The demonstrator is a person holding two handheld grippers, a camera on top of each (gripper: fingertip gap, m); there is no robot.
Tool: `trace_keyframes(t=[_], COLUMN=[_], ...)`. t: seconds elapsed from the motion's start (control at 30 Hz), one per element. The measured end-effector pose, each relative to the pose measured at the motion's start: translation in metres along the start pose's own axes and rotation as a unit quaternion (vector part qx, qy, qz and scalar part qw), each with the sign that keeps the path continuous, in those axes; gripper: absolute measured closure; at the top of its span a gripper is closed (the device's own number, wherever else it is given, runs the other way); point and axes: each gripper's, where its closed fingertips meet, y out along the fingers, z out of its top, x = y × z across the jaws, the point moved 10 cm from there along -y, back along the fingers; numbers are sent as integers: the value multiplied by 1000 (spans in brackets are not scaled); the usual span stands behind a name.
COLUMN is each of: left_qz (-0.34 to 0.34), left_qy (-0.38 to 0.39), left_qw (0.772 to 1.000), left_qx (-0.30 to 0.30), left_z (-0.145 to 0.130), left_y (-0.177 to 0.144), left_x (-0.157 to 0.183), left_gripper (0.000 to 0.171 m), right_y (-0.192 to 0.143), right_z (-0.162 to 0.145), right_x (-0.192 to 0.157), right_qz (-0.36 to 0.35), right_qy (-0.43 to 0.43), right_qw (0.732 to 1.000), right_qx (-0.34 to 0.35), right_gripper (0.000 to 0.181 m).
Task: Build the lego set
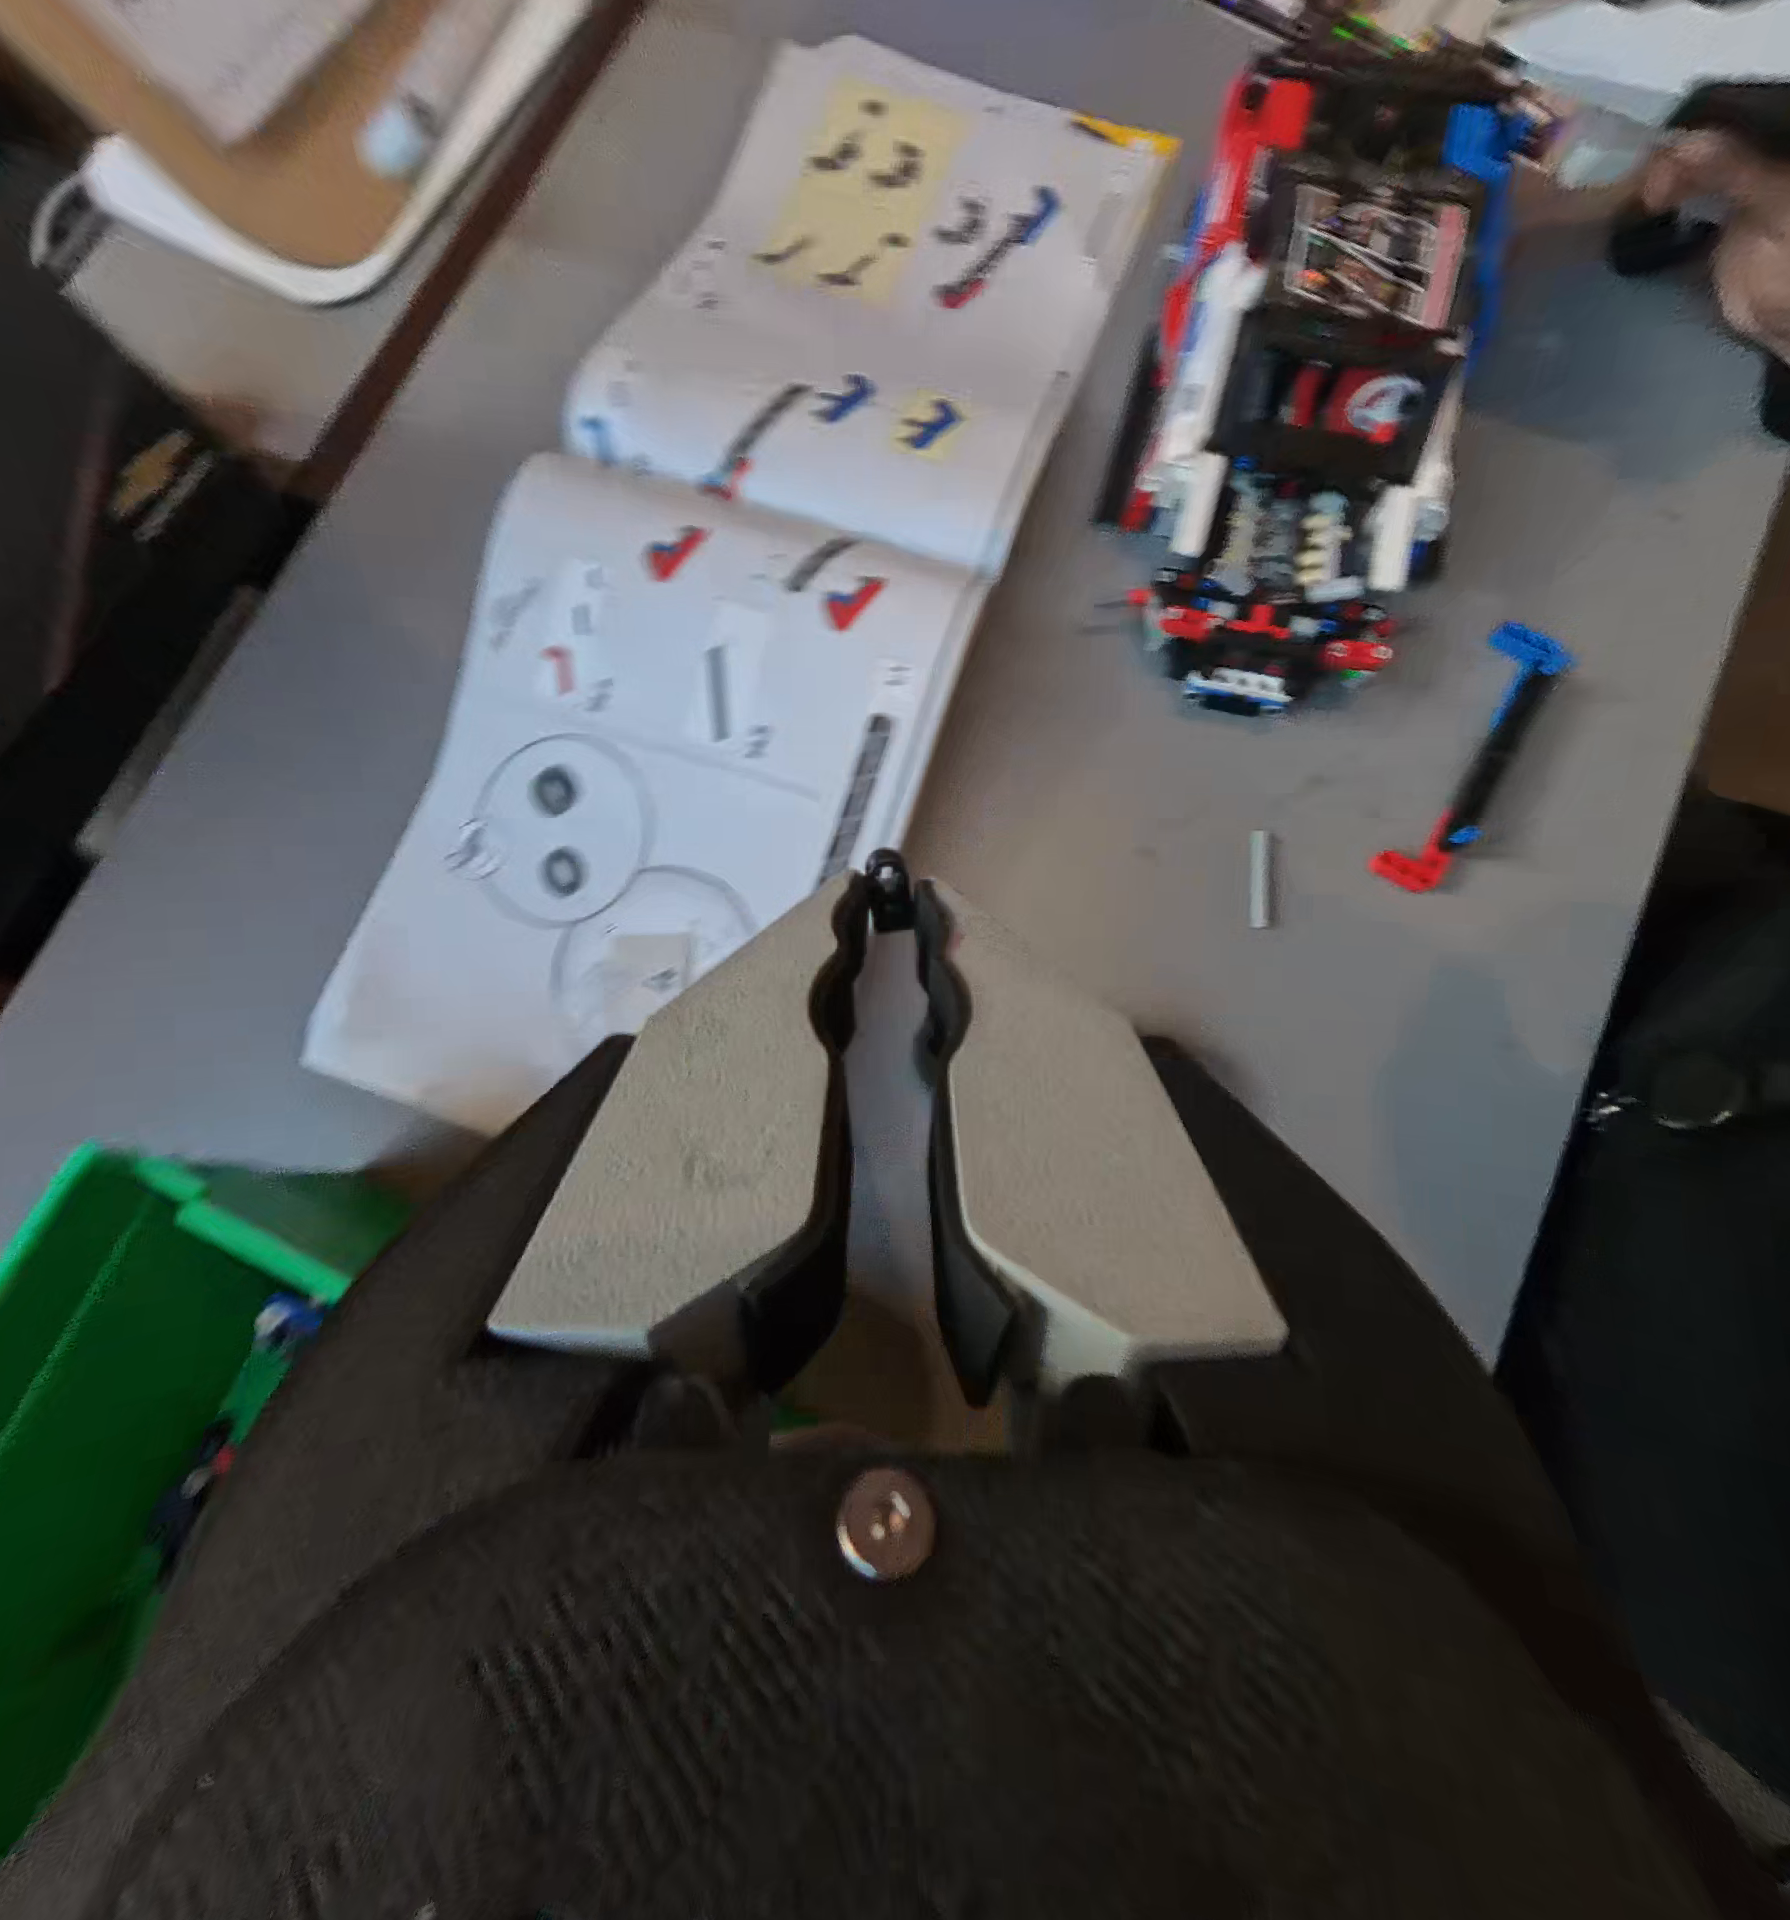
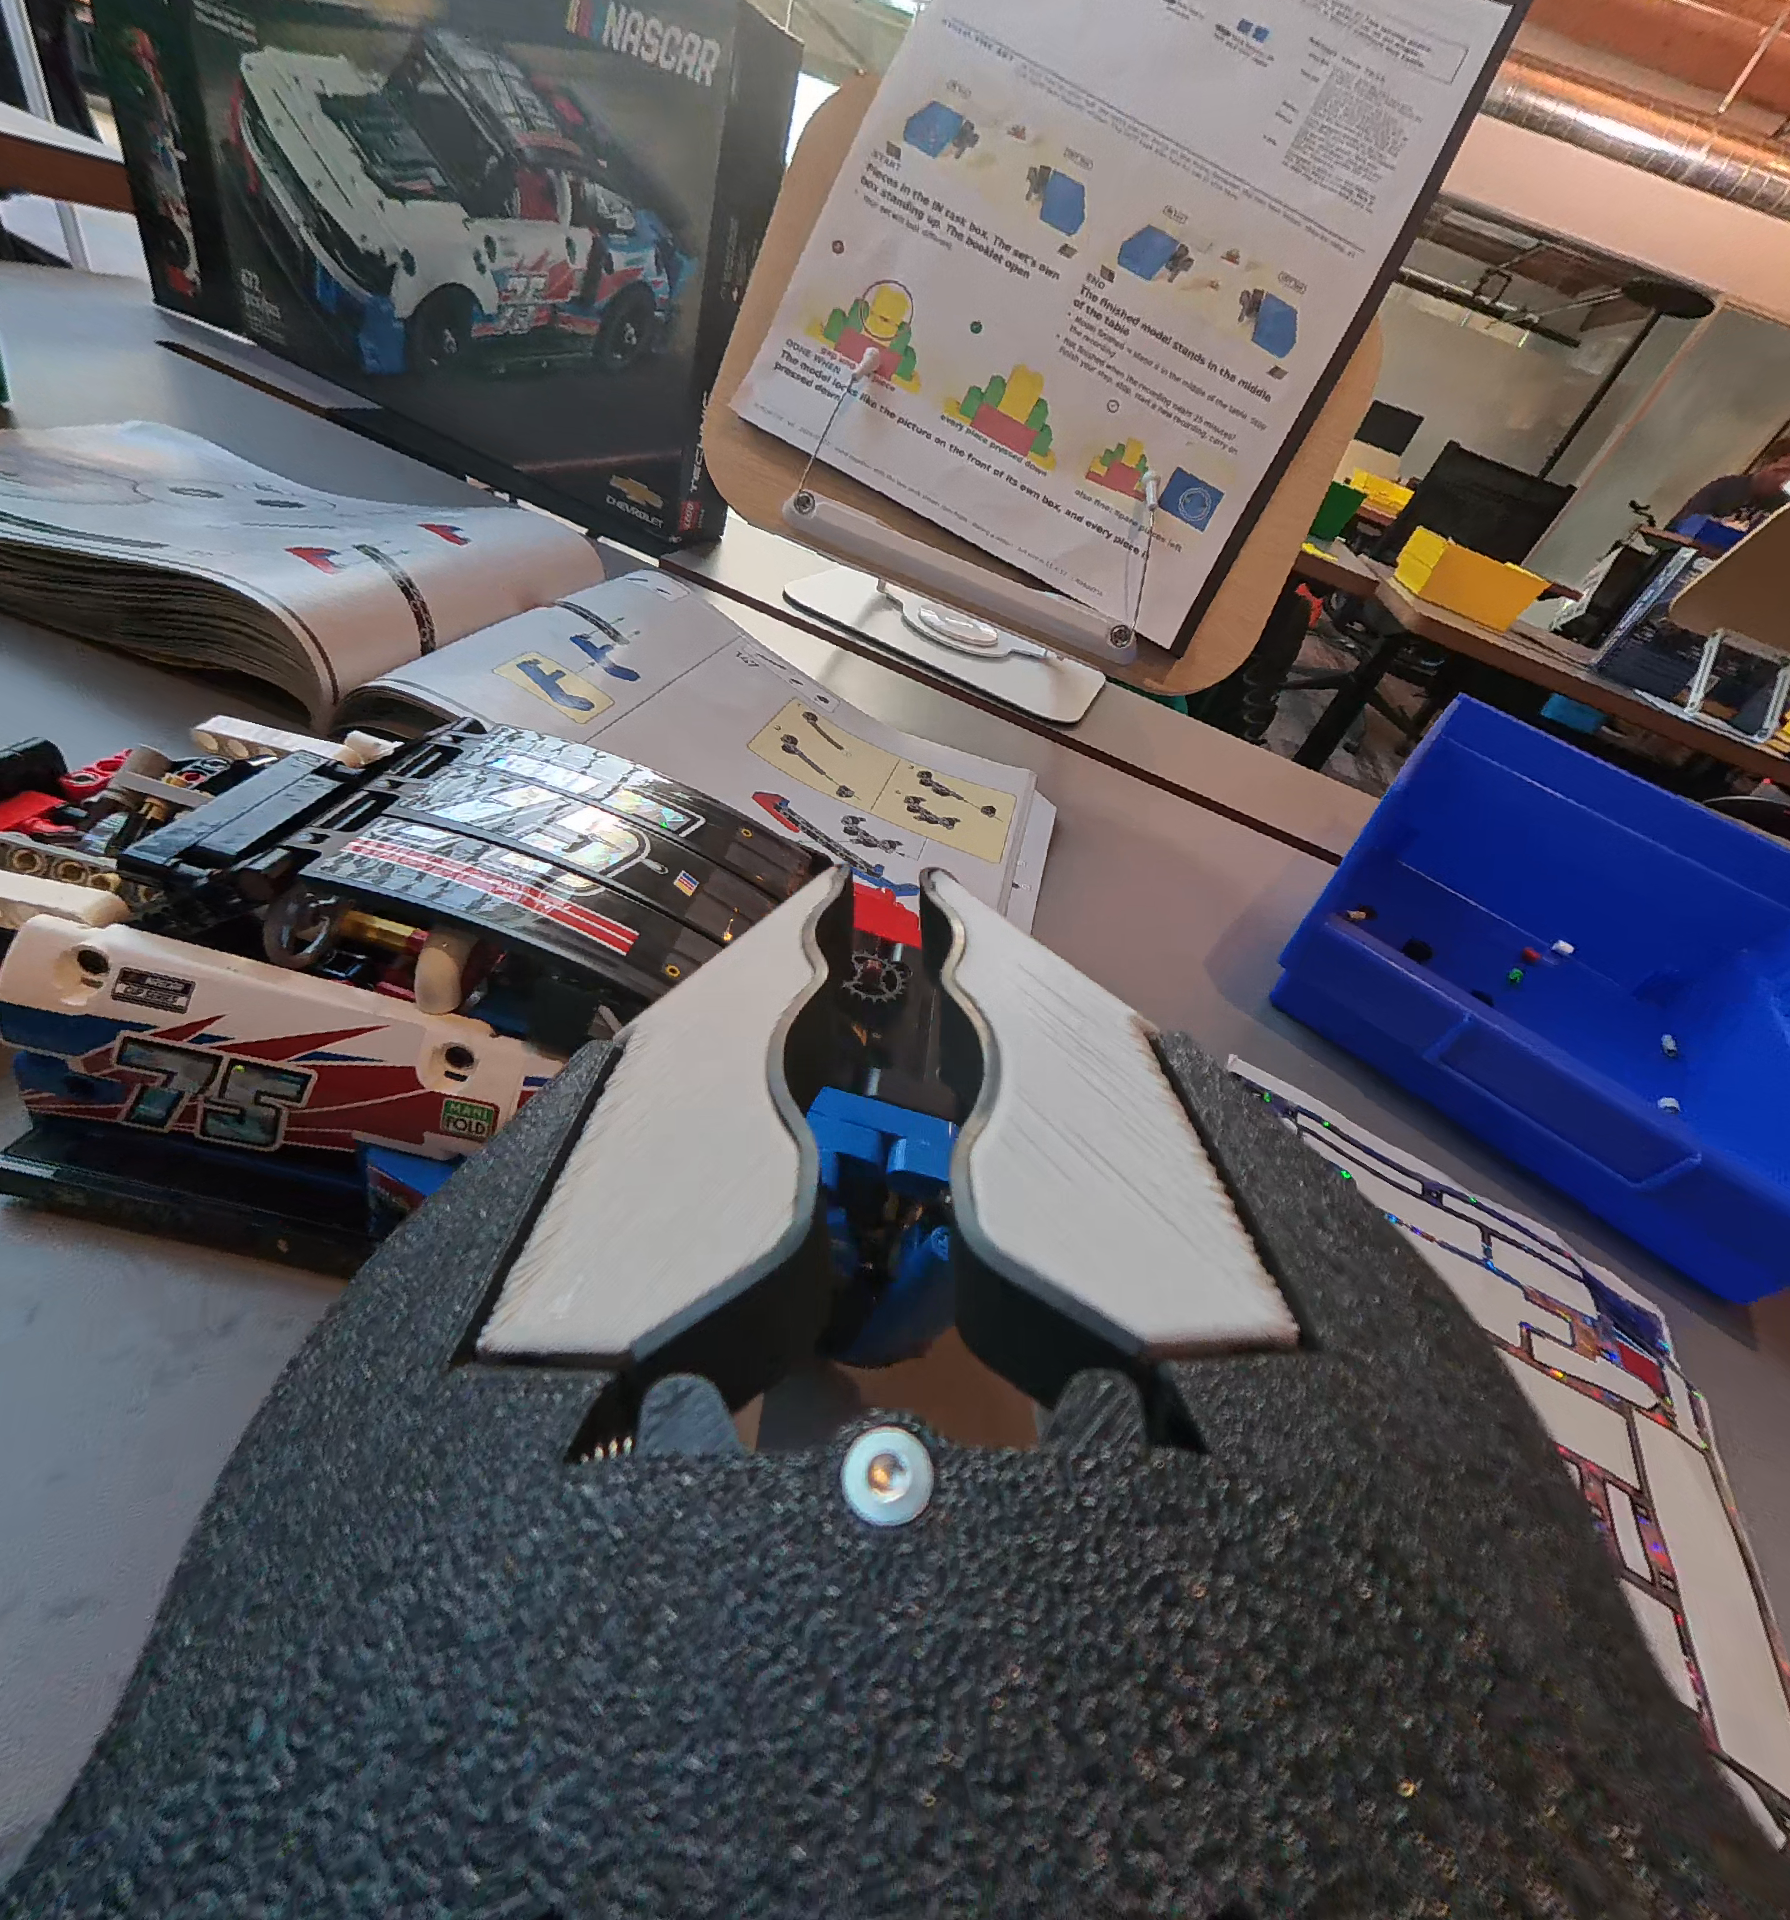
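My left gripper (image 1: 886, 883) is shut on a small black pin (image 1: 886, 896) and holds it above the near edge of the open instruction booklet (image 1: 766, 540). The partly built race car (image 1: 1306, 416) stands on the grey table, right of the booklet. My right gripper (image 2: 886, 894) is at the car's (image 2: 247, 1060) rear end. Its jaws stand nearly closed around a blue part of the car (image 2: 875, 1143). A blue, black and red beam assembly (image 1: 1483, 758) and a short grey axle (image 1: 1260, 878) lie loose near the car.
A green bin (image 1: 91, 1403) sits at my near left. A blue bin (image 2: 1597, 1018) with a few small pieces and a sticker sheet (image 2: 1597, 1403) lie to the right. The set's box (image 2: 455, 260) and a sheet on a stand (image 2: 1078, 312) are behind. A person's hand (image 1: 1774, 260) is beyond the car. My hands' fingertips stand some 40 cm from each other. To reach the short grey axle (image 1: 1260, 878) in a straight line is about 20 cm for my left fingers, about 30 cm for my right.
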Motion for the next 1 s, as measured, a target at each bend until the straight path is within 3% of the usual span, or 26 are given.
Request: trace_keyframes(t=[0.1,0.17,0.23,0.33,0.67,0.8,1.0], left_qz=[-55,-53,-64,-72,-83,-104,-87], left_qy=[48,76,89,83,61,54,42], left_qw=[997,994,990,987,980,980,987], left_qx=[-29,-61,-91,-120,-171,-163,-131], left_z=[1,-7,-11,-12,-31,-35,-32], left_y=[55,95,128,153,165,166,135], left_x=[60,83,97,102,102,104,91], left_gripper=[166,166,166,166,165,158,150], right_y=[-1,-2,-3,-3,-5,-4,-4], right_z=[1,1,1,1,1,1,1], right_x=[0,1,2,2,4,4,5], right_qz=[4,5,7,11,16,14,5], right_qy=[5,11,17,22,34,31,33], right_qw=[1000,1000,1000,1000,999,999,999], right_qx=[6,10,15,18,23,20,18], right_gripper=[169,169,169,169,169,169,170])
